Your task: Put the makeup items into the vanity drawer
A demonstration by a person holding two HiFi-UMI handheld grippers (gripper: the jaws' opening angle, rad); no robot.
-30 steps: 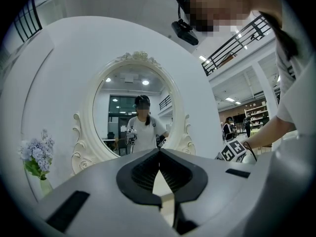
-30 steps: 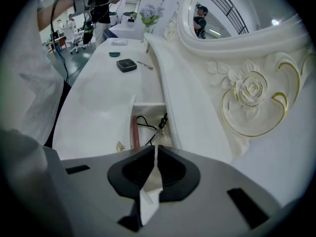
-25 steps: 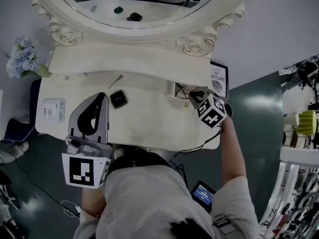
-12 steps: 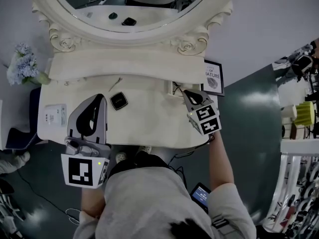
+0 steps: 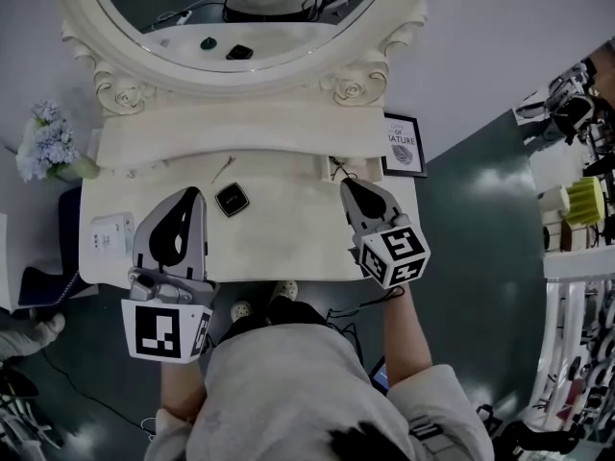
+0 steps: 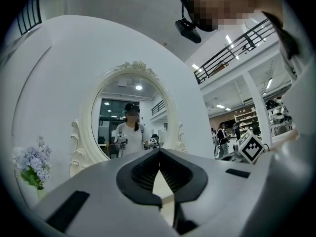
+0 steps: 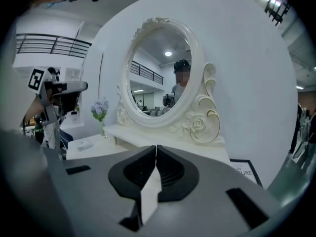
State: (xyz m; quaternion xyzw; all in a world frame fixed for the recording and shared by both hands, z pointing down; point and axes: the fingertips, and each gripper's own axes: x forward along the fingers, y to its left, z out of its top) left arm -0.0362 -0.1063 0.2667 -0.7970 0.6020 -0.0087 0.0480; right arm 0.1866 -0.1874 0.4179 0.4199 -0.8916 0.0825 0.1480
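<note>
A black square compact (image 5: 232,200) lies on the white vanity top (image 5: 288,243), with a thin stick-like item (image 5: 224,168) just behind it. My left gripper (image 5: 195,192) rests at the front left, its tips just left of the compact, jaws shut and empty (image 6: 159,152). My right gripper (image 5: 344,182) hovers over the right side of the top, jaws shut with nothing between them (image 7: 156,147). Its tips point at a small open drawer (image 5: 336,169) in the rear shelf, where dark items show; what they are is unclear.
An oval mirror (image 5: 240,27) in an ornate frame stands at the back. A white flat box (image 5: 109,233) lies at the left edge, blue flowers (image 5: 43,140) beyond it. A framed print (image 5: 402,144) leans at the right rear. Shelves with goods (image 5: 577,209) stand to the right.
My right gripper has drawn back and to the left from the small drawer at the right rear, still shut. The left gripper and the compact have stayed put.
</note>
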